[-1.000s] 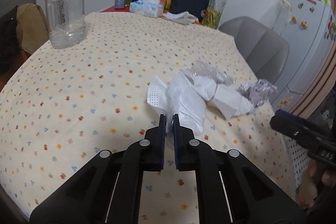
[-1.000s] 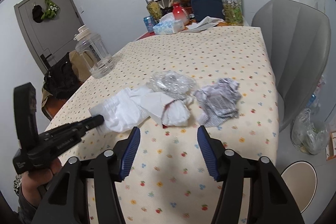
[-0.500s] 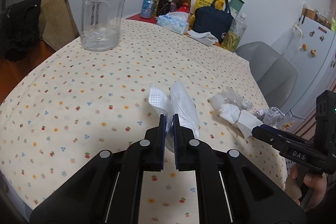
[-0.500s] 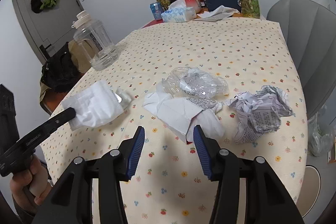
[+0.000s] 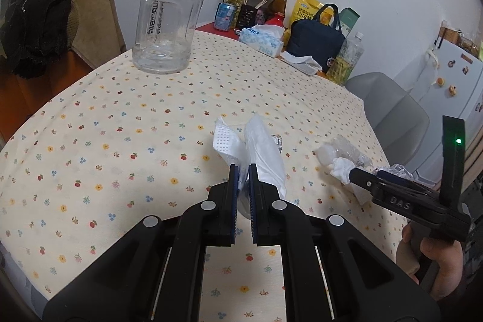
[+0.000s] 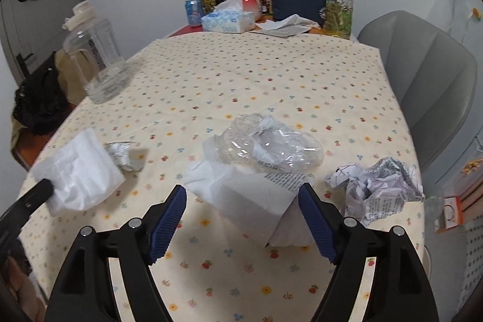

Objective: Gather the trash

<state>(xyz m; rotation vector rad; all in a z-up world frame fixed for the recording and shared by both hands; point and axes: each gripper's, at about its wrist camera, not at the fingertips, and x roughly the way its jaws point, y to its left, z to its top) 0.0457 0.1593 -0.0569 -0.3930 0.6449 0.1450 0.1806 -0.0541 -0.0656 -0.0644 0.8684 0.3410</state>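
While the left gripper jaws pinch a white wrapper, the right gripper jaws straddle white paper, spread wide.

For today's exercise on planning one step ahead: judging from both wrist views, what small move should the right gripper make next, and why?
Probably shut the right gripper on the white tissue. Its fingers stand open on either side of that tissue, which lies on the tablecloth ungrasped, while the left gripper is already shut on the white wrapper, so it is occupied.
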